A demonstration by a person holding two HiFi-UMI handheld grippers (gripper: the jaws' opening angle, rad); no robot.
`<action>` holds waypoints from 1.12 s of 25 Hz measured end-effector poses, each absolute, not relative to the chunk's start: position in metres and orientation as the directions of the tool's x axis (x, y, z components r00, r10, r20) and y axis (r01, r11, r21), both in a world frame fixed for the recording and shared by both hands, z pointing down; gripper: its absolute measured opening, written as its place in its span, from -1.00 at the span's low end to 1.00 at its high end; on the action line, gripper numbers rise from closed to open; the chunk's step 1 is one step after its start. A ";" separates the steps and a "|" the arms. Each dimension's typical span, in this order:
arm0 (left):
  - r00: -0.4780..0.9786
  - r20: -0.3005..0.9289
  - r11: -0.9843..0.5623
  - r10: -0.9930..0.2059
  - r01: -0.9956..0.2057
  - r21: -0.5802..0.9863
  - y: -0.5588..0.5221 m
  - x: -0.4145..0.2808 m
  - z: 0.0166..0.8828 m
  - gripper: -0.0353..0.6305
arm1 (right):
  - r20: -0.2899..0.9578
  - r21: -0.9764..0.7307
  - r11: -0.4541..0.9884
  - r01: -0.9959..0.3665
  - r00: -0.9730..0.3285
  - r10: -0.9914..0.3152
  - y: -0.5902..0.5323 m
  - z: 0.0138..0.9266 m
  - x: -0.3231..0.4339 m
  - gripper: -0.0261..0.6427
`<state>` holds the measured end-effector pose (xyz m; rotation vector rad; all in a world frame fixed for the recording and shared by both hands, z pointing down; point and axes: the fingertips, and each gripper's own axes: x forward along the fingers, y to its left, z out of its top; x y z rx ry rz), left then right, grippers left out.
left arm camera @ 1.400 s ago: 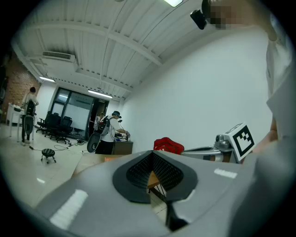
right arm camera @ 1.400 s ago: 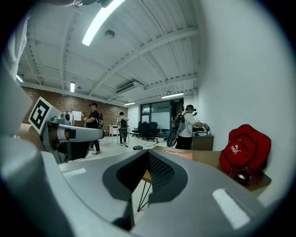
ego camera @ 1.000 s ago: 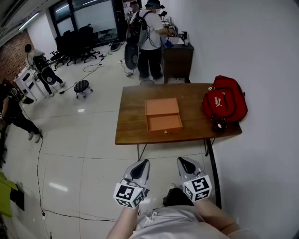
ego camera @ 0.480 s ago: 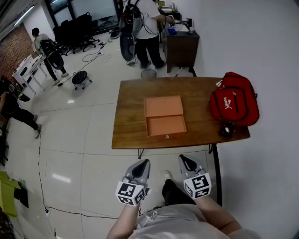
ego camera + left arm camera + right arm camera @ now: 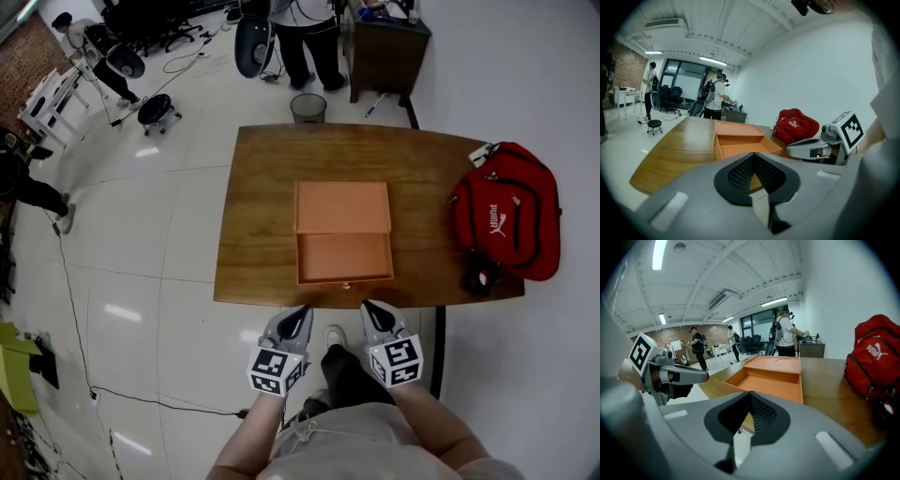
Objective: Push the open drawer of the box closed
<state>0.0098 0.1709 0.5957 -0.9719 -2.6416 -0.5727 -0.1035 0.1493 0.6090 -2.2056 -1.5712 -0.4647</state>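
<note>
Head view: orange box [image 5: 342, 206] sits mid-worktop [image 5: 253, 234], a wooden one. Its drawer [image 5: 345, 258] is pulled out twd the person, wide open, interior showing. The drawer front runs along the worktop's near edge, w/ a small knob [image 5: 347, 285] at its centre.

Left gripper [image 5: 300, 312] & right gripper [image 5: 368, 307] are held side by side at that near edge, tips pointing at the drawer front. Neither touches it. The left one lines up approx w/ the drawer's left corner, the right one sits just right of the knob. Each carries its marker cube [image 5: 277, 371] at the rear, nr the person's hands.

Left gripper view: jaws closed tip to tip, nothing btwn them. Drawer & box lie ahead on the worktop, w/ the right gripper alongside at the right. Right gripper view: jaws likewise closed, nothing held. The open drawer is straight ahead, left gripper at the left.

Red backpack [image 5: 511, 220] lies at the worktop's right end, well apart from the box. Beyond the far edge a grey bin [image 5: 307, 108] stands on the floor, w/ a dark cabinet [image 5: 386, 47] nr it & a person [image 5: 309, 23] standing beside that. A black stool [image 5: 153, 112] is further left, and a cable [image 5: 77, 309] trails across the floor tiles.
</note>
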 end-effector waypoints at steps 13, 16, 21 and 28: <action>-0.706 0.496 0.624 0.504 0.696 0.356 0.210 -0.012 0.666 -0.88 | 0.578 -0.187 -0.271 0.944 0.329 0.746 0.190 0.664 -0.115 -0.90; -0.703 0.500 0.617 0.505 0.700 0.360 0.218 -0.014 0.667 -0.88 | 0.576 -0.191 -0.284 0.940 0.341 0.743 0.196 0.664 -0.115 -0.90; -0.689 0.505 0.607 0.520 0.714 0.349 0.238 -0.016 0.665 -0.88 | 0.580 -0.194 -0.302 0.933 0.357 0.732 0.210 0.664 -0.114 -0.90; -0.685 0.496 0.600 0.533 0.720 0.349 0.264 -0.021 0.662 -0.88 | 0.582 -0.203 -0.302 0.931 0.363 0.728 0.236 0.664 -0.115 -0.90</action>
